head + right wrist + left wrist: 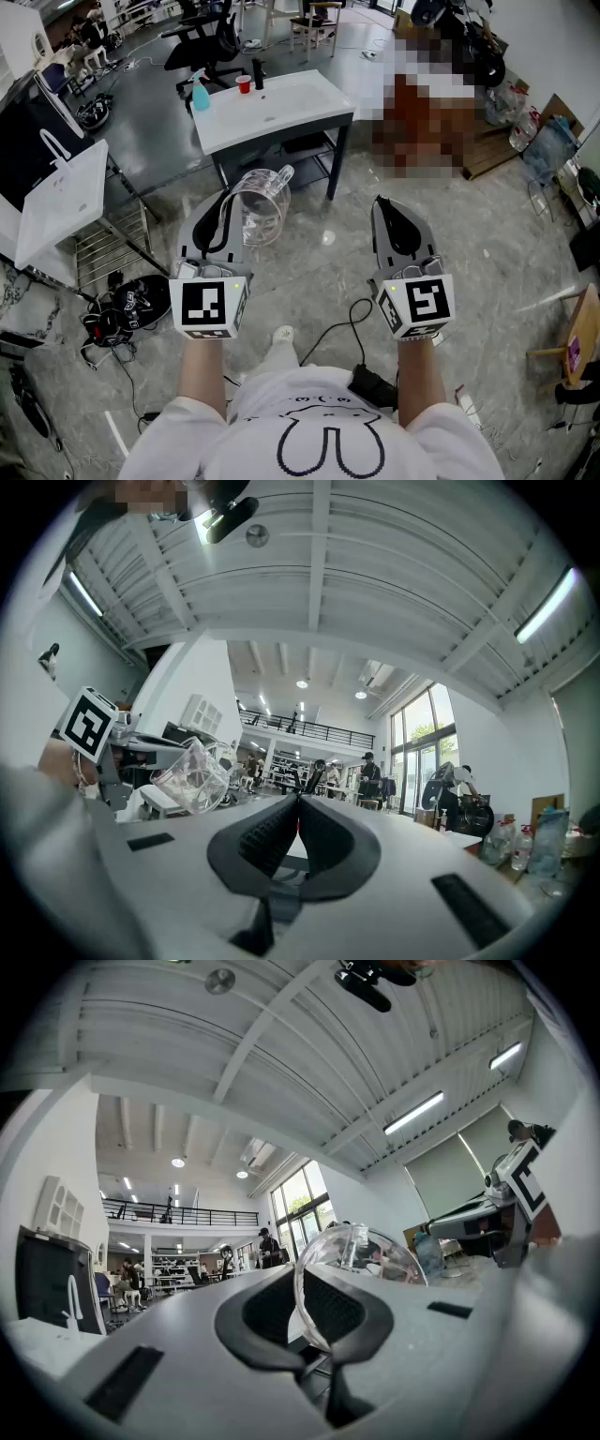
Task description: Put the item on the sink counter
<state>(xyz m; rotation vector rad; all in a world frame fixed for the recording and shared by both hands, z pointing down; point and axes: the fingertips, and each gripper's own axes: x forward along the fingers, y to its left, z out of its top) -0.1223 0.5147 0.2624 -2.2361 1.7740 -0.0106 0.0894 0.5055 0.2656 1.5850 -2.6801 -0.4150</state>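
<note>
left tongs [298, 1309]: clamped on the thin wall of the clear jug [361, 1255]; one pad is inside the rim and the other outside.
right tongs [295, 819]: pads pressed together with nothing between them. They are held level beside the left pair and do no work.
clear jug: hangs in the air off the left tongs, tipped on its side with its mouth towards the tongs. It looks empty, and its handle and spout face away towards the sink side. It touches nothing but the pads.
sink worktop [281, 105]: white, with a basin set in it, ahead of the person and well apart from the jug. The front right part is bare.
on the worktop: a blue spray bottle [200, 94] and a red cup [244, 84] stand at the back left. There is a dark upright item near the cup, and whether it is a tap cannot be told.
surroundings: grey floor [319, 262] below both tongs, and a white bag [58, 202] off to the left.
step: carrying. The jug is gripped and lifted but not yet over the worktop.
next move: probably walk or reach forward and bring the jug above the bare front area. Turn it upright so its base faces down, lower it until it rests, then part the left tongs.
risk: the grip is on the rim only, so the jug may swing or slip if it is moved fast.
</note>
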